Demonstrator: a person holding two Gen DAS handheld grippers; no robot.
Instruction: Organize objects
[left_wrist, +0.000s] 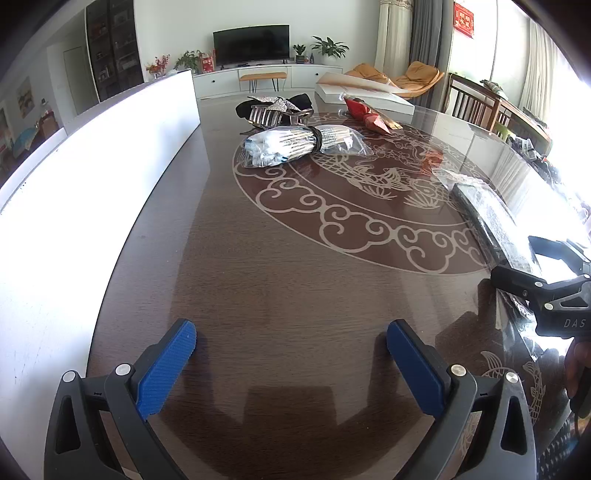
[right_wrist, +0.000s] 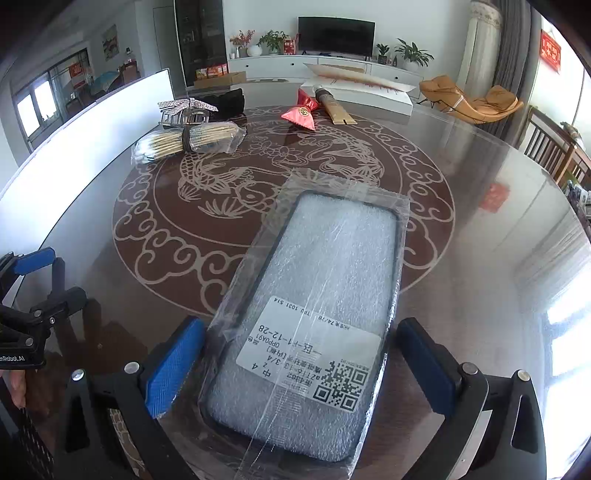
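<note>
A phone case in a clear plastic bag (right_wrist: 314, 314) with a white label lies flat on the dark table, between the blue pads of my open right gripper (right_wrist: 301, 350); the pads stand apart from it. In the left wrist view the case (left_wrist: 491, 218) lies at the right, with the right gripper's body beside it. My left gripper (left_wrist: 291, 350) is open and empty over bare table. Farther back lie a bag of cotton swabs (left_wrist: 303, 146) (right_wrist: 188, 142), a glittery hair clip (right_wrist: 188, 110), a red pouch (right_wrist: 301, 112) and a tan packet (right_wrist: 336, 107).
A white board (left_wrist: 92, 166) stands along the table's left edge. A white flat box (right_wrist: 369, 92) lies at the far edge. Wooden chairs (right_wrist: 554, 147) stand at the right. The table (left_wrist: 277, 277) has a carved round fish pattern.
</note>
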